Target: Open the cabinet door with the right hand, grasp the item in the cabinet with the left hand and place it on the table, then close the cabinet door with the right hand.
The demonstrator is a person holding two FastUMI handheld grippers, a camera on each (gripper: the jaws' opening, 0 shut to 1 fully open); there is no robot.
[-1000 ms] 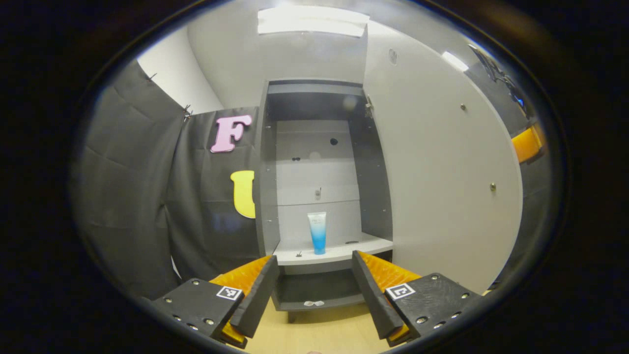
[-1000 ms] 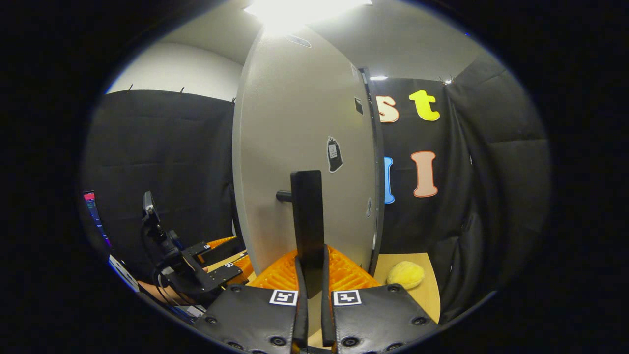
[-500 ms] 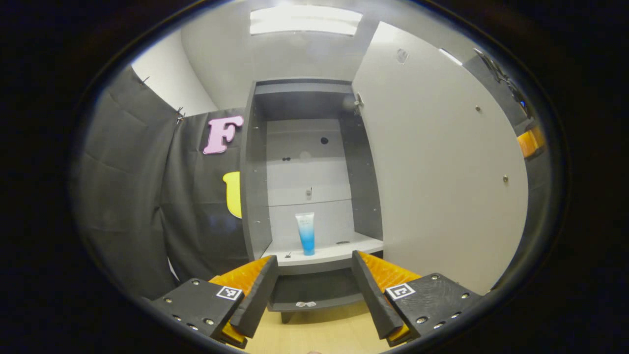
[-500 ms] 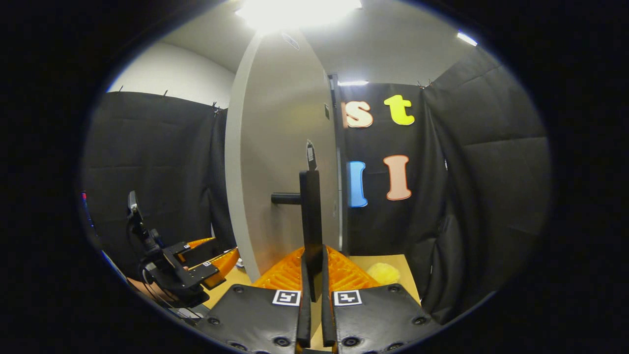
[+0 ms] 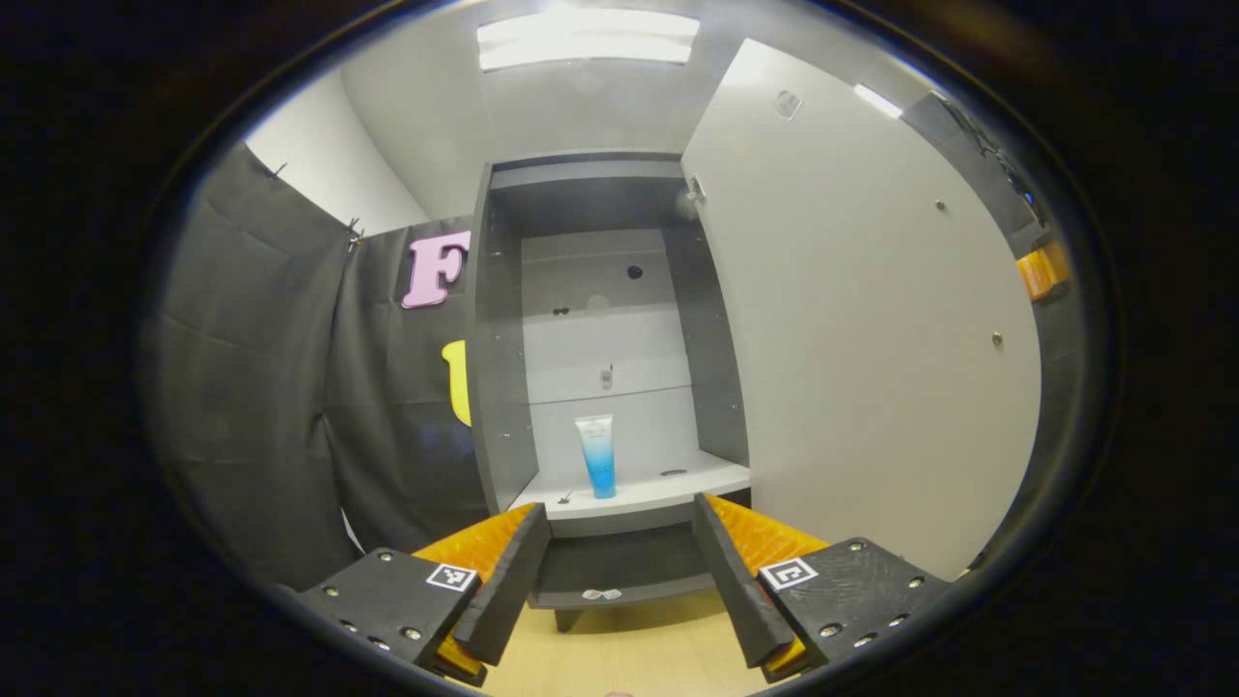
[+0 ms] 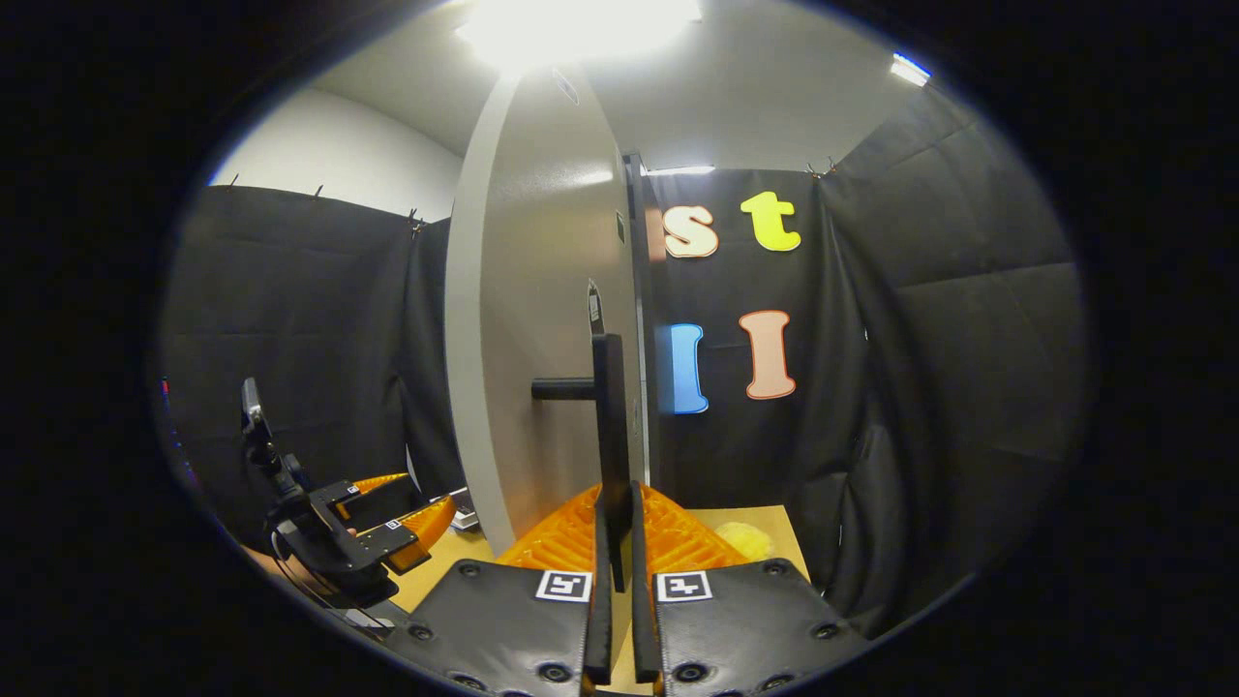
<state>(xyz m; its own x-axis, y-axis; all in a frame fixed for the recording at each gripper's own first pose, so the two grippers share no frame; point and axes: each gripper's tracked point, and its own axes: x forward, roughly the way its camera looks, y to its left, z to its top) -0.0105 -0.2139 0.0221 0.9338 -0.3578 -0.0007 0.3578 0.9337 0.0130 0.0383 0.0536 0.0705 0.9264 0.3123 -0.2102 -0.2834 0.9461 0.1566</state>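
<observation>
The grey cabinet (image 5: 503, 387) stands with its white door (image 5: 871, 319) swung wide to the right. A blue and white tube (image 5: 597, 455) stands upright on the white shelf (image 5: 639, 496) inside. My left gripper (image 5: 619, 561) is open, low in front of the shelf and well short of the tube. In the right gripper view, my right gripper (image 6: 616, 552) is shut on the black door handle (image 6: 610, 426), which sticks out from the door (image 6: 542, 339). The left gripper (image 6: 387, 513) also appears there at the lower left, held by a hand.
A wooden table top (image 5: 629, 649) lies below the cabinet. A yellow soft object (image 6: 743, 540) rests on the table (image 6: 774, 523) right of the door. A lower dark shelf (image 5: 619, 571) holds a small pale item (image 5: 600, 593). Black cloth walls close in both sides.
The door has swung further open with my right gripper on its handle. More of the cabinet's inside shows, and the tube sits slightly further left in the left gripper view.
</observation>
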